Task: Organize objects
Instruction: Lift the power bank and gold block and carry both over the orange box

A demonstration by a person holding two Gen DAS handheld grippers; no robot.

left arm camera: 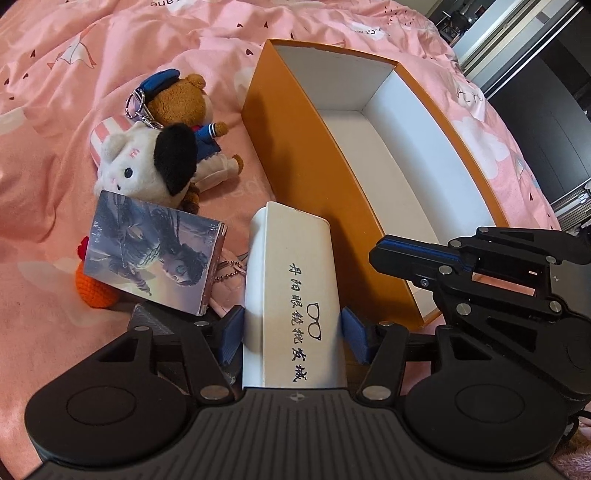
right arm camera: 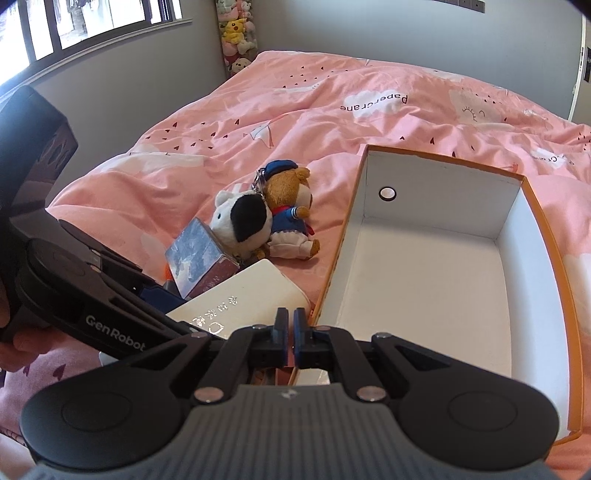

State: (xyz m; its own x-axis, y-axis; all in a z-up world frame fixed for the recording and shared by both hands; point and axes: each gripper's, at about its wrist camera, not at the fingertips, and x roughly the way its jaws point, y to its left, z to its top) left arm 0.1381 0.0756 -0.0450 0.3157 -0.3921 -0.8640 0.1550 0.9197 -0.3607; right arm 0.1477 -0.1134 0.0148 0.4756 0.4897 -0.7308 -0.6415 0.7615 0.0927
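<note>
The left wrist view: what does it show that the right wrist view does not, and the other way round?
Only the left wrist view shows the left gripper with its jaws around the white case, the glasses drawing printed on the case, and an orange knitted toy.

Only the right wrist view shows the window, a shelf of plush toys, and the round hole in the box wall.

Both show the empty orange box, the two plush toys, the picture box and the pink bedding.

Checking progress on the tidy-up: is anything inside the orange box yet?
No. The orange box shows only its bare white floor and walls; the white glasses case and plush toys lie outside on the bed.
</note>
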